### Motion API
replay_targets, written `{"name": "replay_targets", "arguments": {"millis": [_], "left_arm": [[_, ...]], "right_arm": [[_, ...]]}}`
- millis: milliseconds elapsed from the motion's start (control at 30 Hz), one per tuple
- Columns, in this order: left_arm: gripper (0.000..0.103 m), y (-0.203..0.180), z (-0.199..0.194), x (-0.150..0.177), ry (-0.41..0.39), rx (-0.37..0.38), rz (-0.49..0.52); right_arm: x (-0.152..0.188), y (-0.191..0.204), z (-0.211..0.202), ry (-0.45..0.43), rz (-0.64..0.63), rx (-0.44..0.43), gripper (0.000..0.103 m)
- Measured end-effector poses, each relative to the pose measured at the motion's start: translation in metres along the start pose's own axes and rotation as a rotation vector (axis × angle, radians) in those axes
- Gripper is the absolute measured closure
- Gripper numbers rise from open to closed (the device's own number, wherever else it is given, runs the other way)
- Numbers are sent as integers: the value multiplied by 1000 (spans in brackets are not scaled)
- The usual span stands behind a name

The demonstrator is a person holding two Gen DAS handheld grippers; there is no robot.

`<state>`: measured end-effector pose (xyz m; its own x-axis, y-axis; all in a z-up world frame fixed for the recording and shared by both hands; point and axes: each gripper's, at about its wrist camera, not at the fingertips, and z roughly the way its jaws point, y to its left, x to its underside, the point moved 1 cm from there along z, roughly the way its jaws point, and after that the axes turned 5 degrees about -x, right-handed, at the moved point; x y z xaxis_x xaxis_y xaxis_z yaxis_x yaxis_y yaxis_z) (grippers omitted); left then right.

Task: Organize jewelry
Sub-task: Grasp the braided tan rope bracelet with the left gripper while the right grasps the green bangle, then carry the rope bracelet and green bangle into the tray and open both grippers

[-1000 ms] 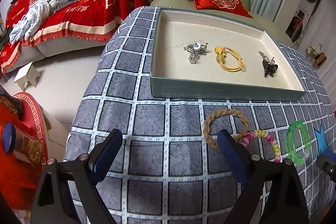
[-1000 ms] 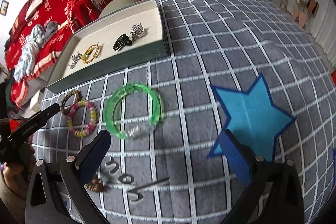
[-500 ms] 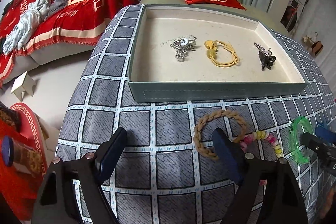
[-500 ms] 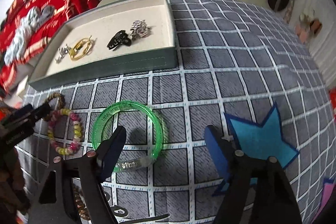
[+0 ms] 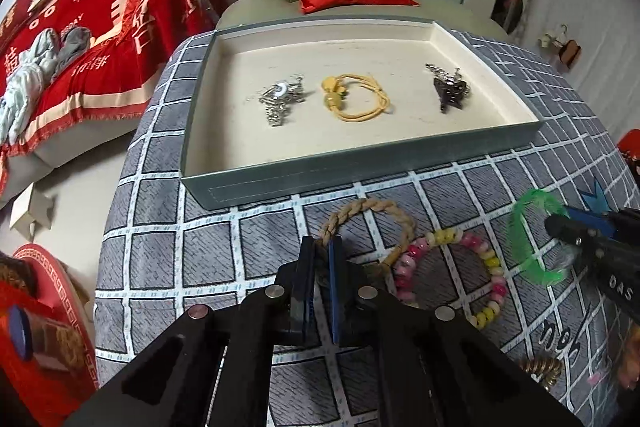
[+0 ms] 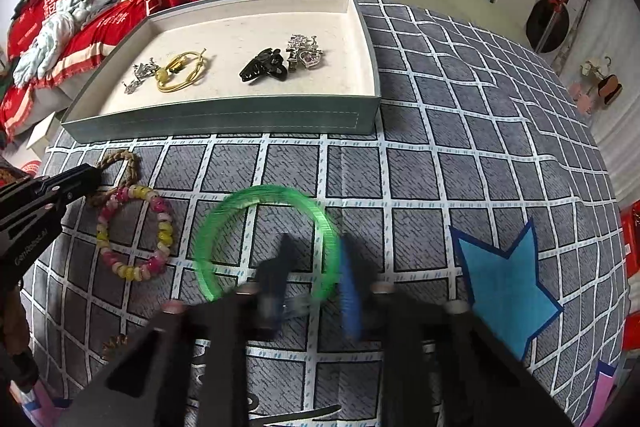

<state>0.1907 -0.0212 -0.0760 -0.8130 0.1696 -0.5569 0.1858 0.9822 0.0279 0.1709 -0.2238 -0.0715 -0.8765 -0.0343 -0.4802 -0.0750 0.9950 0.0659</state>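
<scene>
Here, left tool (image 5: 321, 247) pinching braided bracelet (image 5: 370, 213); right tool (image 6: 314, 259) seemingly half-closed around green bangle (image 6: 320, 223).

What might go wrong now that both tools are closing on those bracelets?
1. The left tool is pinched on the braided bracelet, which touches the beaded bracelet; lifting could drag the beads along.
2. The right tool straddles one side of the green bangle, and its fingers look blurred, so the thin, smooth rim might slip out.
3. The tray has a raised wall; a low carry could snag a dangling bracelet on it.
</scene>
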Motion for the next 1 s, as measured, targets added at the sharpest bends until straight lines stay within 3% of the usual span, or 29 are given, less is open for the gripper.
{"name": "replay_targets", "arguments": {"millis": [133, 500, 1000], "left_arm": [[81, 6, -5, 5, -3, 59, -37], [81, 20, -33, -1, -60, 131, -97], [81, 25, -71, -22, -140, 166, -95]], "right_arm": [[2, -3, -4, -10, 22, -11, 95], [-1, -18, -30, -60, 74, -69, 95], [-17, -10, -55, -107, 66, -115, 95]]}}
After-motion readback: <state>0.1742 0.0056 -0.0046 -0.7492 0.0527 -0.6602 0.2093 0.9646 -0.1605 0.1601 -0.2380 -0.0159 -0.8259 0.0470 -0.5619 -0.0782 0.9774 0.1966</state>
